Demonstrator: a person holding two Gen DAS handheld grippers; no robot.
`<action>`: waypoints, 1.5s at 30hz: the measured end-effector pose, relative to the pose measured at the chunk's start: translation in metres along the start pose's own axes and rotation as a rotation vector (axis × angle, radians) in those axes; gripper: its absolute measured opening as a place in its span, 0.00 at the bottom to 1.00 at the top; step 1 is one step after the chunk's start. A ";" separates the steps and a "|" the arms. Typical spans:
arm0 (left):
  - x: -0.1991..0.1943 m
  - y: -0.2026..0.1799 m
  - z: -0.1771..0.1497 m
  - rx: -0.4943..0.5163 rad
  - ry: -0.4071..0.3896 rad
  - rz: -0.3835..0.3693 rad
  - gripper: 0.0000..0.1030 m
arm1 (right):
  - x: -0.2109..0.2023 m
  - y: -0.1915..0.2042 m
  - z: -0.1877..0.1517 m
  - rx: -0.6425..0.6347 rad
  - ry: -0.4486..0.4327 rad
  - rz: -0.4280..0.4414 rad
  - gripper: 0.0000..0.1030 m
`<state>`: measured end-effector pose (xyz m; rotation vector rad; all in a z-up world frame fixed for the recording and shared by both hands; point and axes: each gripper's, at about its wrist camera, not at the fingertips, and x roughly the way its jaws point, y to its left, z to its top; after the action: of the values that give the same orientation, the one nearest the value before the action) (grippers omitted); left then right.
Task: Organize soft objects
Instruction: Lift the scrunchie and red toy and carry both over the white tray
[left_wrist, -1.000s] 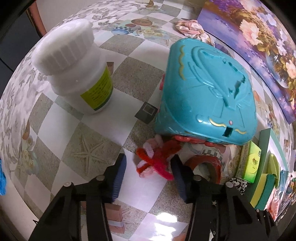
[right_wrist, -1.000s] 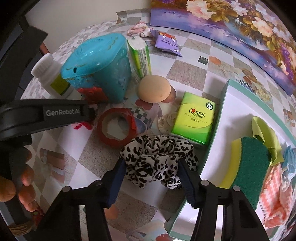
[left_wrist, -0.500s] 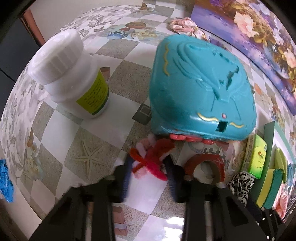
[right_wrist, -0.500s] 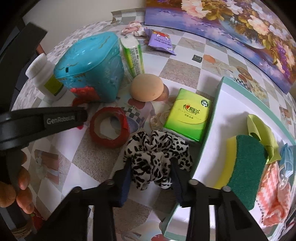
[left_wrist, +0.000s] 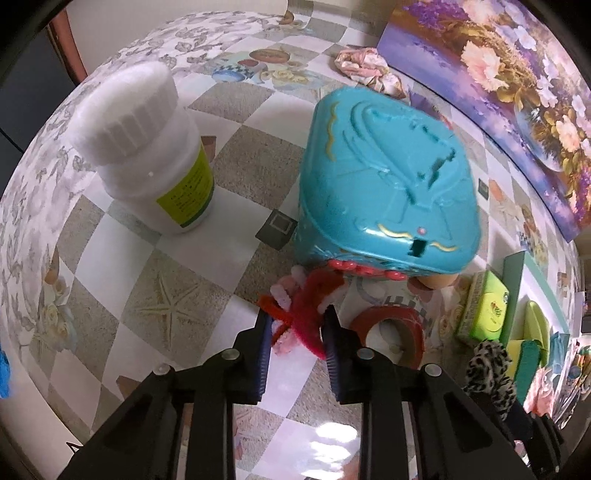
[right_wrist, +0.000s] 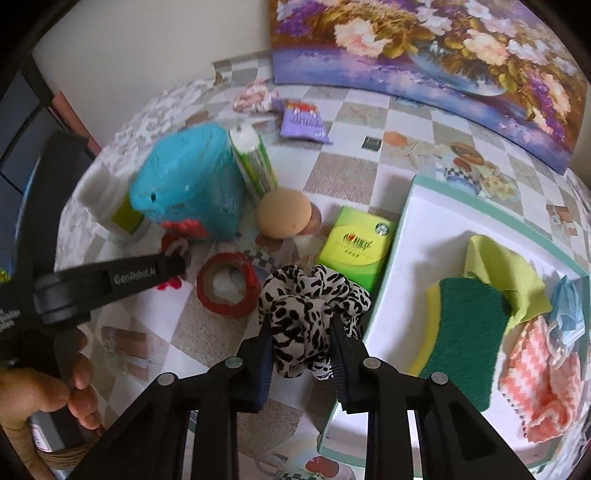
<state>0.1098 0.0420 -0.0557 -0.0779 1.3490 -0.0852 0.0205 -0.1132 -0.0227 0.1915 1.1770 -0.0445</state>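
My left gripper (left_wrist: 295, 325) is shut on a bundle of red and pink pipe cleaners (left_wrist: 301, 308) lying just in front of the teal plastic case (left_wrist: 384, 184). My right gripper (right_wrist: 301, 332) is shut on a leopard-print scrunchie (right_wrist: 310, 306) and holds it beside the left edge of the white tray (right_wrist: 410, 229). The tray holds a green and yellow sponge (right_wrist: 465, 332), a yellow-green cloth (right_wrist: 498, 266), an orange-and-white knit cloth (right_wrist: 543, 376) and a blue fabric piece (right_wrist: 569, 306). A floral scrunchie (right_wrist: 253, 98) lies at the far back.
A white bottle (left_wrist: 147, 147), red tape roll (right_wrist: 229, 284), green tissue pack (right_wrist: 354, 245), beige sponge ball (right_wrist: 284, 212), green tube (right_wrist: 253, 162) and purple packet (right_wrist: 303, 122) crowd the checkered table. A flower painting (right_wrist: 443, 48) leans at the back. The left gripper's arm (right_wrist: 110, 280) crosses the right view.
Both grippers have closed: the left on the pipe cleaners, the right on the leopard scrunchie. The right gripper has lifted the scrunchie off the table.
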 end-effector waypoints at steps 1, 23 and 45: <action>-0.004 0.000 -0.001 0.002 -0.005 -0.005 0.26 | -0.005 0.000 0.000 0.008 -0.009 0.005 0.28; -0.060 -0.050 -0.018 0.133 -0.119 -0.147 0.26 | -0.059 -0.058 -0.001 0.167 -0.127 -0.054 0.28; -0.043 -0.181 -0.011 0.371 -0.107 -0.186 0.27 | -0.052 -0.183 -0.008 0.488 -0.122 -0.160 0.28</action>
<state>0.0864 -0.1330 0.0025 0.1040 1.1978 -0.4796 -0.0317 -0.2953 -0.0009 0.5171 1.0419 -0.4804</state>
